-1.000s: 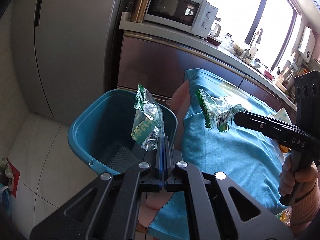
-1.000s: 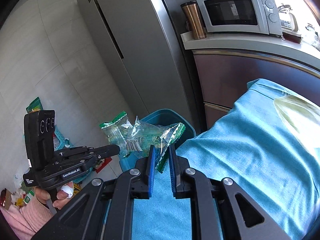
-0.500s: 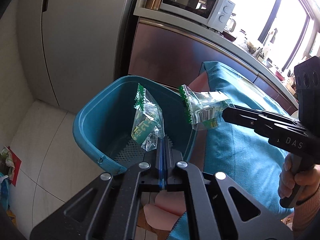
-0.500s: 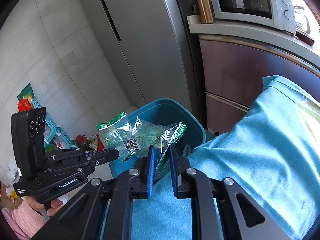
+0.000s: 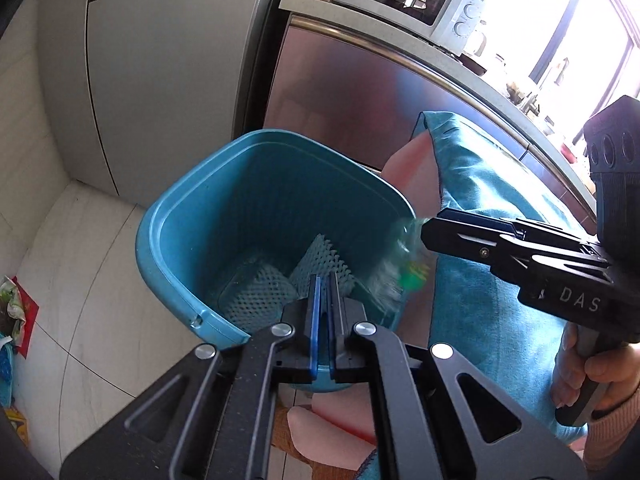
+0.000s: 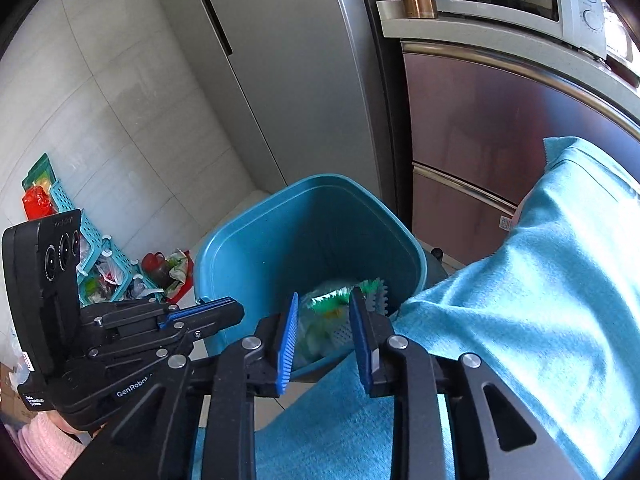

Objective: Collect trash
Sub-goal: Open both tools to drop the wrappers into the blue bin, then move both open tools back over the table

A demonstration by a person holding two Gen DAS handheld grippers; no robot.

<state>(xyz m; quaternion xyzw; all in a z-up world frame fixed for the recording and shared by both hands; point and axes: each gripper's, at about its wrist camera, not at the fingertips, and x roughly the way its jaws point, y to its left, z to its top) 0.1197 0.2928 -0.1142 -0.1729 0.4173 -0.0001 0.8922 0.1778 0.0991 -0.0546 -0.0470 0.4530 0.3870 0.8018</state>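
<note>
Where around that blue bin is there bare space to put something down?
The pale floor tiles between the blue bin and the grey fridge lie bare. The turquoise cloth beside the bin is bare too. Crowded: the floor by the basket, littered with wrappers, and the bin's bottom, holding foam netting.

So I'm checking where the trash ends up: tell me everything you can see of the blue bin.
The blue bin is a teal plastic tub with rounded corners, a rolled rim and smooth walls. It stands upright and open on the pale tiled floor, by the fridge and against the cloth-covered table. Inside lie white foam mesh sleeves. A blurred green and clear wrapper is at its mouth, between the right claw's open jaws.
</note>
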